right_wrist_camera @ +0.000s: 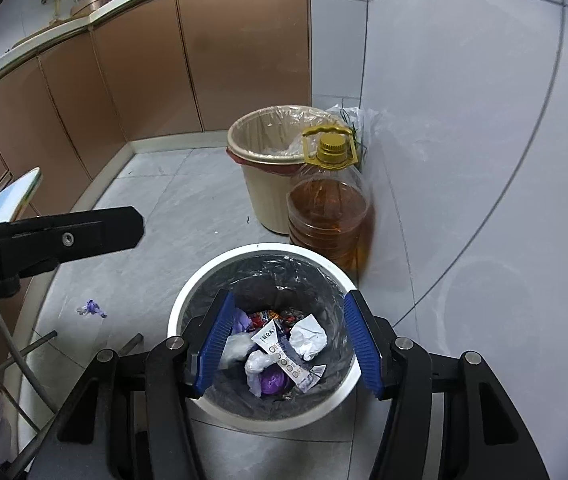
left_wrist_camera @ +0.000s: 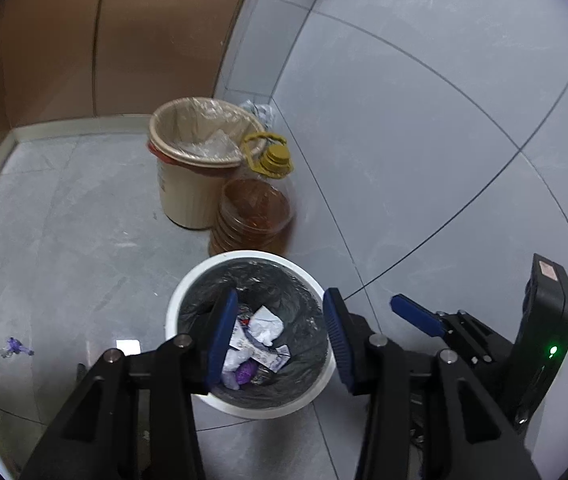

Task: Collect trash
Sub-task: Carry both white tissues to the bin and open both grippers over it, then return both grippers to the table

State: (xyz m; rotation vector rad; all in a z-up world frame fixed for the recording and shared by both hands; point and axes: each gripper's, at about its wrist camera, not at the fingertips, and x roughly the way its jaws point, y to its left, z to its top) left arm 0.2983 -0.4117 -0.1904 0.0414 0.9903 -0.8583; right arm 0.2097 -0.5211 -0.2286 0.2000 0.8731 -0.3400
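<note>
Risk: left gripper (left_wrist_camera: 278, 336) and right gripper (right_wrist_camera: 288, 344), both half-open and empty above white bin (right_wrist_camera: 188, 304); purple scrap (right_wrist_camera: 91, 308) left of fingers may be missed.

Hiding part of the white bin's (left_wrist_camera: 188, 292) rim and liner behind blue pads (left_wrist_camera: 220, 340) in both wrist views. Cutting off the chair (right_wrist_camera: 12, 200) at the right wrist view's left edge. Blocking the beige bin's (right_wrist_camera: 260, 196) lower side behind the oil jug (right_wrist_camera: 330, 216). Leaving the purple scrap (right_wrist_camera: 91, 308) too small to identify, wrapper (right_wrist_camera: 288, 360) print unreadable.
</note>
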